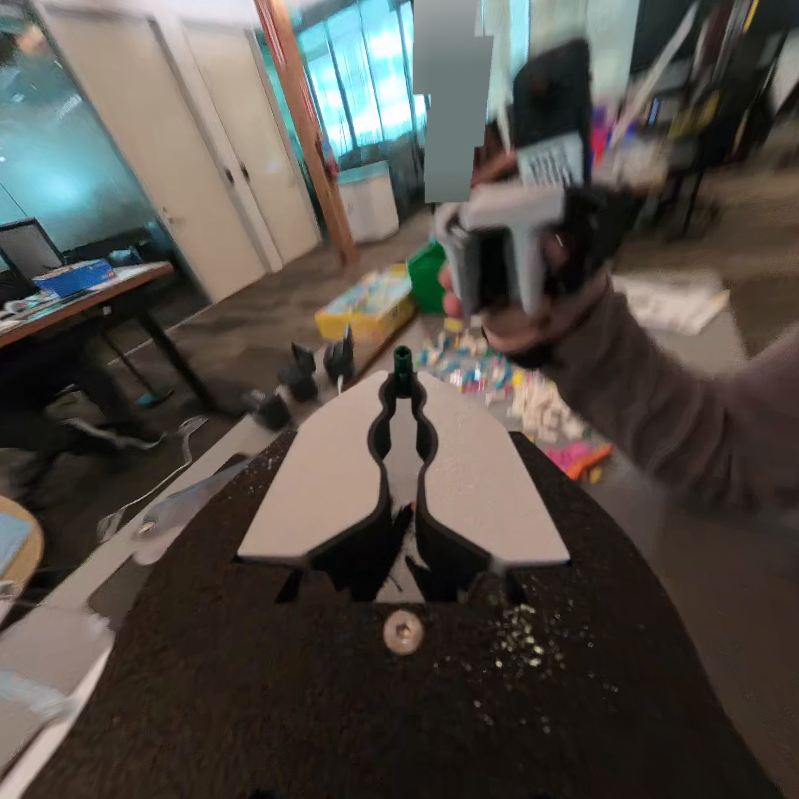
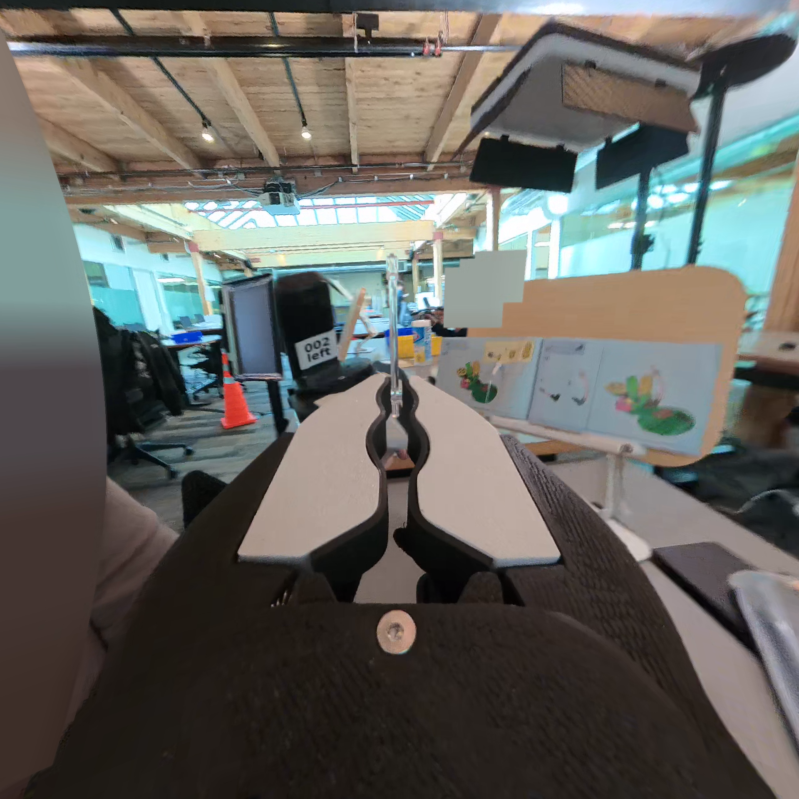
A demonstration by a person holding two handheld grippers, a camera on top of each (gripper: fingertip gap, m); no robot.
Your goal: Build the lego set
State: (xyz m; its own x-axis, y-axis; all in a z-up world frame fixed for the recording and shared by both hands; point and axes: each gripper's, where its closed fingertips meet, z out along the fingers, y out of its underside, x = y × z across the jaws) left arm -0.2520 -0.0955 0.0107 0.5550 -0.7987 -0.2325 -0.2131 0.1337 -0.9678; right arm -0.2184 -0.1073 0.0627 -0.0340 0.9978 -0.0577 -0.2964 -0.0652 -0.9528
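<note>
My left gripper (image 1: 403,380) is shut on a small dark green Lego piece (image 1: 402,367) that sticks out past the fingertips. My right gripper (image 2: 395,391) is shut on a thin clear Lego rod (image 2: 392,328) that stands up beyond the tips. The right gripper also shows in the left wrist view (image 1: 497,263), held in a hand, raised at the upper right, blurred. A pile of loose coloured Lego pieces (image 1: 484,372) lies on the table beyond my left gripper. An open instruction booklet (image 2: 575,385) leans on a wooden board at the right.
A yellow Lego box (image 1: 367,302) and a green one (image 1: 426,272) sit past the pile. Black stands (image 1: 302,372) are at the table's left edge. An orange cone (image 2: 235,397), office chairs and a screen on a stand (image 2: 253,324) are on the floor beyond.
</note>
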